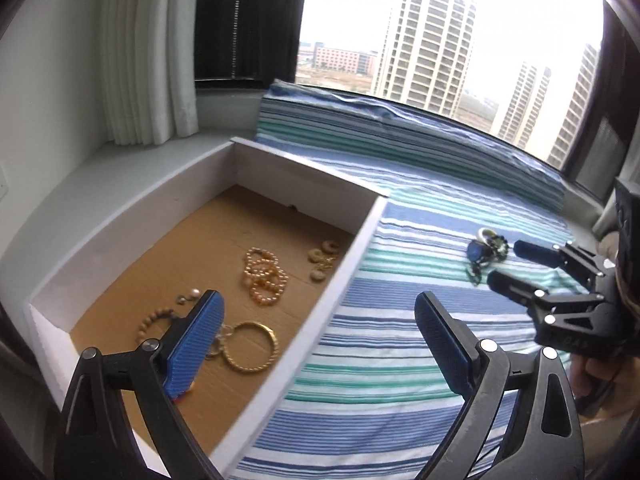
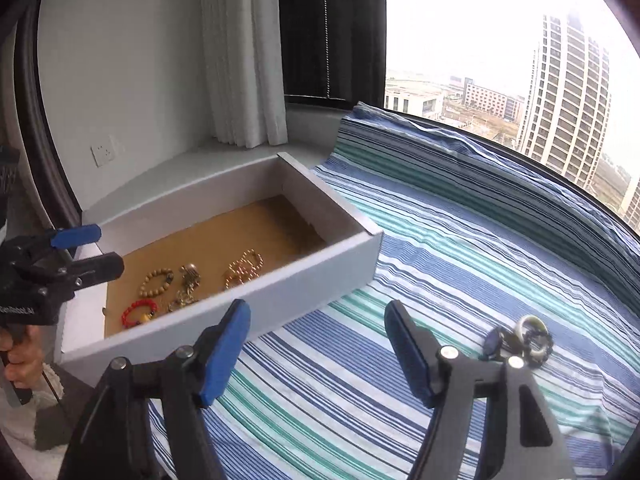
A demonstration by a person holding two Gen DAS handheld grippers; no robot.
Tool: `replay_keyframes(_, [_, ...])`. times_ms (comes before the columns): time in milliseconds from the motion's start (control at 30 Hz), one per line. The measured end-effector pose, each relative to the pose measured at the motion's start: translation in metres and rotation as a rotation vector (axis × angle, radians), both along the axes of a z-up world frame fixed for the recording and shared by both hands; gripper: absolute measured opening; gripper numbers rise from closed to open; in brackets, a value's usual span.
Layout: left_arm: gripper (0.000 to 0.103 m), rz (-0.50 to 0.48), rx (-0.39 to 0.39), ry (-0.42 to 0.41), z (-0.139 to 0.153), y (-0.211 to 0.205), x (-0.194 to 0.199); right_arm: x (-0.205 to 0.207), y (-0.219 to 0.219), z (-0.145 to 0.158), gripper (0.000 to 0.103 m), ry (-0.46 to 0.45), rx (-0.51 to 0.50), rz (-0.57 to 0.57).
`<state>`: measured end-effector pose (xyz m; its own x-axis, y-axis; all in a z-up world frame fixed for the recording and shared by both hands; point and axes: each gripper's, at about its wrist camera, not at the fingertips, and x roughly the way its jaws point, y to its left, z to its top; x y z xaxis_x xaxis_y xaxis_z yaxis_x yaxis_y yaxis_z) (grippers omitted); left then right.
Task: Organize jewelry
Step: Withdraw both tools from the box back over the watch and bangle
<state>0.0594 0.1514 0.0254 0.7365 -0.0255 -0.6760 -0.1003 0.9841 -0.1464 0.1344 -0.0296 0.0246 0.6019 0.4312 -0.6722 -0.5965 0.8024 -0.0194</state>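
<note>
Jewelry lies in the white tray (image 1: 352, 256) at nine o'clock: a gold bangle (image 1: 251, 346), pearl strands (image 1: 266, 276), a red bracelet (image 2: 138, 313). We hold the left gripper (image 1: 320, 344) wide open over the tray's near wall, gripping nothing. At three o'clock, on the striped cloth (image 1: 400, 360), a dark tangle of pieces (image 1: 486, 254) sits just beyond our right gripper (image 2: 318, 354), also open and empty.

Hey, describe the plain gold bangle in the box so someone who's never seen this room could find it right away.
Start at the shallow white box with the brown cardboard floor, sitting on the striped bedspread by the window. The gold bangle lies near the box's front end, close to its right wall. Unlike the beaded bracelets around it, it is one smooth, solid hoop.
</note>
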Motion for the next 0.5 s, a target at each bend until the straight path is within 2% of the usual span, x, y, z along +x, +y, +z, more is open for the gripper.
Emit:
replay_keyframes(100, [0.097, -0.093, -0.029, 0.010, -0.023, -0.048, 0.006, -0.024, -0.045, -0.034, 0.071, 0.008, -0.021, -0.113])
replay_keyframes(233, [0.097, -0.205, -0.058, 0.073, -0.064, -0.104, 0.020, -0.051, -0.106, -0.070, 0.071, -0.001, -0.038, -0.291])
replay_keyframes(367, [0.097, -0.274, -0.045, 0.133, -0.097, -0.145, 0.029, -0.062, -0.155, -0.099, 0.071, 0.004, -0.092, -0.453])
replay_keyframes(500, [0.097, -0.297, 0.000, 0.164, -0.109, -0.167, 0.033, -0.068, -0.191, -0.116, 0.071, 0.039, -0.081, -0.548])
